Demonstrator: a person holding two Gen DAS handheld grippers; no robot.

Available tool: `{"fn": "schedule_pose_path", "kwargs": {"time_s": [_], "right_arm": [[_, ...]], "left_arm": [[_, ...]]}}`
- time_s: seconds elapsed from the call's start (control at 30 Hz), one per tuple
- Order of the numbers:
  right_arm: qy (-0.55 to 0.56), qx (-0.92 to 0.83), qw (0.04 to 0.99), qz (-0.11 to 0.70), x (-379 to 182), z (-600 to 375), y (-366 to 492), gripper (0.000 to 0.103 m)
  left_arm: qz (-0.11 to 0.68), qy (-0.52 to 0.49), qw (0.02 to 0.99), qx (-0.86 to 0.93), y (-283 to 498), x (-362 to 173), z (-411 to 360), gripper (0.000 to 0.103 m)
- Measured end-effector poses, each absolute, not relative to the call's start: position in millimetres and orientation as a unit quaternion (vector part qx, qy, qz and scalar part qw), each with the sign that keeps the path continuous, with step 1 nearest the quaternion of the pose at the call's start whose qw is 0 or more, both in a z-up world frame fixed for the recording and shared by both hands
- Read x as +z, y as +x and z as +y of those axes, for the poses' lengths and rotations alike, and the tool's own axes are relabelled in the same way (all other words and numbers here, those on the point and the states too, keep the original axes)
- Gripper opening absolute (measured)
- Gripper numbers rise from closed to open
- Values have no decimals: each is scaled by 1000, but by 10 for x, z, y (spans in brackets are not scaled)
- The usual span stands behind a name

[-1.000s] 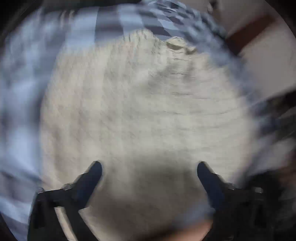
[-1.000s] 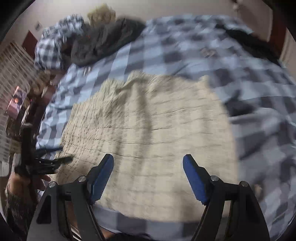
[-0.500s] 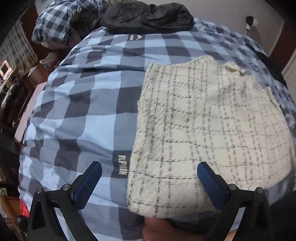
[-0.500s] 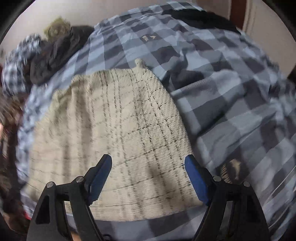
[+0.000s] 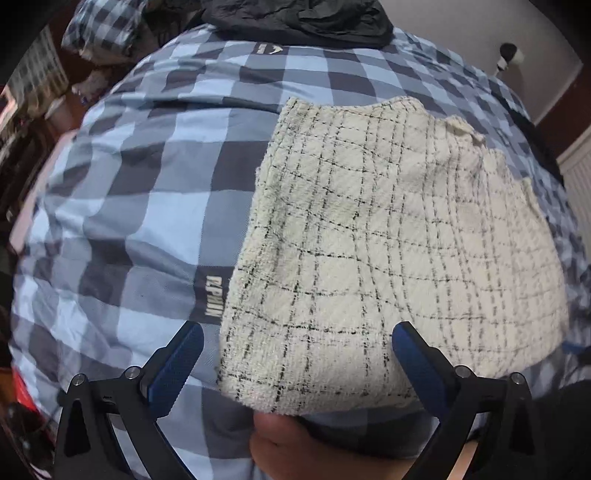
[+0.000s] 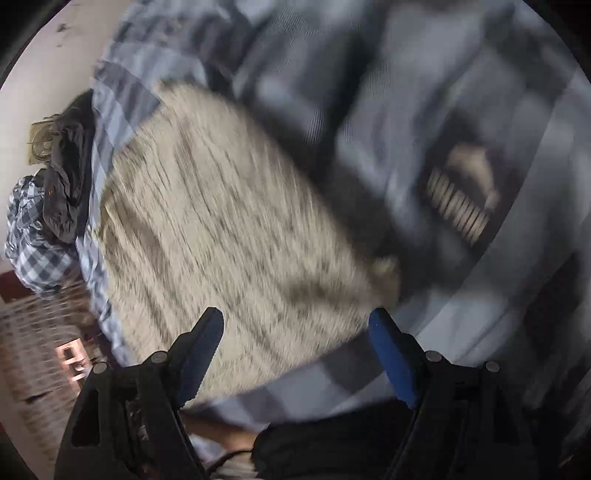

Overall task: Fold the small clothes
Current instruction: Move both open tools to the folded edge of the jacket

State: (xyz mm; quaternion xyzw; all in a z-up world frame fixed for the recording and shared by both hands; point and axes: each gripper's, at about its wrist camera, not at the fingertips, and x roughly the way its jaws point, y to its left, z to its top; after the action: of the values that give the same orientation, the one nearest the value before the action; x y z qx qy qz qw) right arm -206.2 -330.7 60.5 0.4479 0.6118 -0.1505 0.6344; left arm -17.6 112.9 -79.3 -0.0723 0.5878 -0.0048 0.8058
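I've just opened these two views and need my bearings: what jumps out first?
A cream woven garment with thin black check lines lies spread flat on a blue-and-navy checked bed cover, filling the middle and right of the left wrist view. Both blue-padded grippers, left and right, hang open over its near edge. A black crumpled garment sits at the bed's far end.

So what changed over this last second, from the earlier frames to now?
The left gripper swung left, so the cream checked garment sits right of centre; the right gripper rolled and dropped toward its corner. Neither took hold. Both stay open; the garment stays flat on the checked bedcover.
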Motion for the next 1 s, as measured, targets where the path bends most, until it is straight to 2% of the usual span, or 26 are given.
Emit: {"fn": "schedule_pose_path", "kwargs": {"time_s": [0.17, 0.37, 0.4, 0.43, 0.47, 0.5, 0.6, 0.7, 0.83, 0.87, 0.93, 1.0], "right_arm": [[407, -162, 630, 641, 513, -3105, -1994, 79], [492, -143, 556, 654, 108, -3064, -2074, 78], [507, -143, 572, 630, 137, -3141, -2086, 73], [503, -148, 588, 616, 195, -3190, -2081, 62], [489, -154, 603, 611, 250, -3222, -2069, 38], [470, -157, 616, 613, 278, -3231, -2053, 29], [457, -167, 633, 602, 333, -3239, -2106, 21], [502, -186, 632, 561, 409, -3362, -2320, 20], [493, -190, 642, 555, 444, -3393, -2385, 21], [500, -190, 639, 553, 441, -3374, -2367, 24], [508, -199, 628, 555, 409, -3304, -2352, 31], [493, -241, 625, 556, 468, -3247, -2391, 64]], "left_arm": [[596, -139, 790, -25, -226, -812, 1255, 99], [604, -131, 784, -58, -228, -832, 1088, 99], [608, -127, 782, -54, -215, -862, 1069, 99], [615, -126, 777, -50, -197, -913, 1058, 99], [626, -127, 768, -46, -171, -990, 1049, 99], [636, -127, 760, -40, -151, -1061, 1046, 99], [663, -118, 739, -16, -94, -1285, 1040, 101], [669, -96, 737, 6, -79, -1375, 1035, 102], [664, -90, 742, 19, -116, -1335, 1063, 102], [658, -78, 748, 29, -135, -1290, 1056, 102], [649, -64, 757, 38, -162, -1194, 1030, 102], [638, -49, 767, 45, -201, -1112, 1037, 101]]}}
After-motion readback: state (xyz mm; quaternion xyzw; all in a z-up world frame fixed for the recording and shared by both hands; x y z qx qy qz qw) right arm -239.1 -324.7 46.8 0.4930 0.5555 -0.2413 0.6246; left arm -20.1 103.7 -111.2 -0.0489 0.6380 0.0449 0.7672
